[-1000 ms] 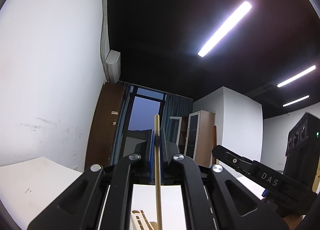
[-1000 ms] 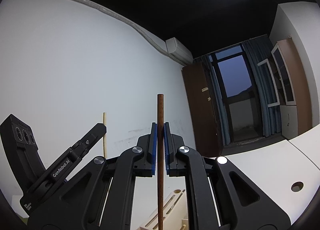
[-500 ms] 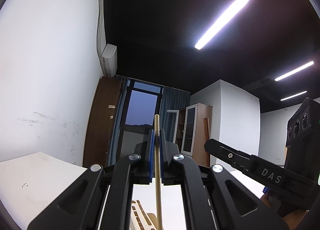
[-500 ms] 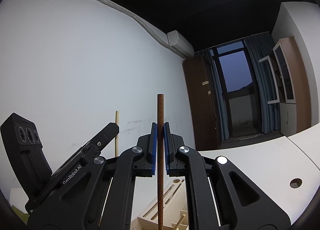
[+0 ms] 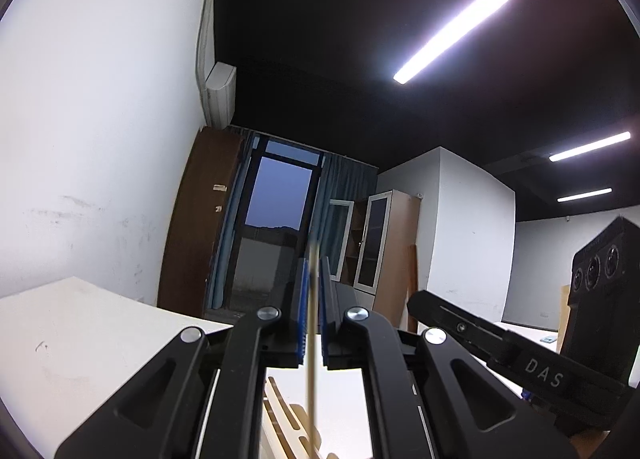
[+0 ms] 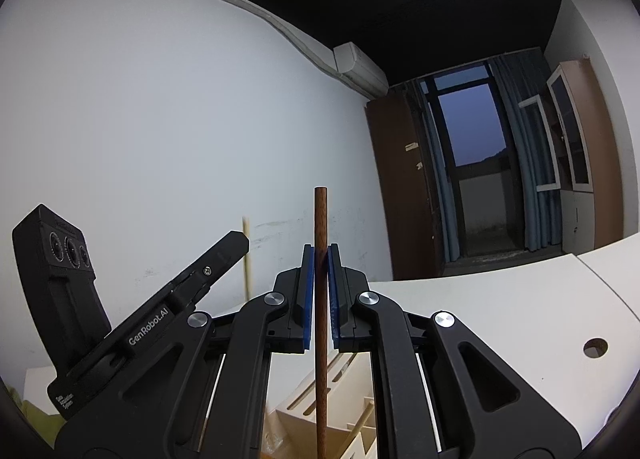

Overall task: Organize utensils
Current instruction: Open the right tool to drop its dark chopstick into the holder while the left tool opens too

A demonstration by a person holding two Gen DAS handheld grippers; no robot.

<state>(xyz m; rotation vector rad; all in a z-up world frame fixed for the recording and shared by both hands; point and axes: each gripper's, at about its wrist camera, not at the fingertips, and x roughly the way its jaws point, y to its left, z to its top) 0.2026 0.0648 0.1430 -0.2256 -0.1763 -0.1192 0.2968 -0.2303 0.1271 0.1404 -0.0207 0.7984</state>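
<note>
My left gripper (image 5: 312,271) stands with its blue pads slightly apart around a pale wooden chopstick (image 5: 311,359), which is blurred and upright between them. My right gripper (image 6: 321,255) is shut on a dark brown chopstick (image 6: 321,299), held upright with its end above the pads. A pale wooden utensil holder (image 6: 340,411) with slots sits below both grippers; it also shows in the left wrist view (image 5: 288,419). The pale chopstick (image 6: 247,255) and the left gripper body (image 6: 132,323) show at left in the right wrist view.
A white table (image 6: 500,319) with a round cable hole (image 6: 595,348) spreads right. White wall (image 5: 100,139) at left, a dark window (image 5: 276,227) and wooden cabinets (image 5: 392,243) stand far behind. The right gripper body (image 5: 560,347) is at the right in the left wrist view.
The left gripper's pads have parted a little and the pale chopstick has dropped lower, blurred. Both grippers have tilted slightly downward; more of the utensil holder shows. The brown chopstick stays clamped.
</note>
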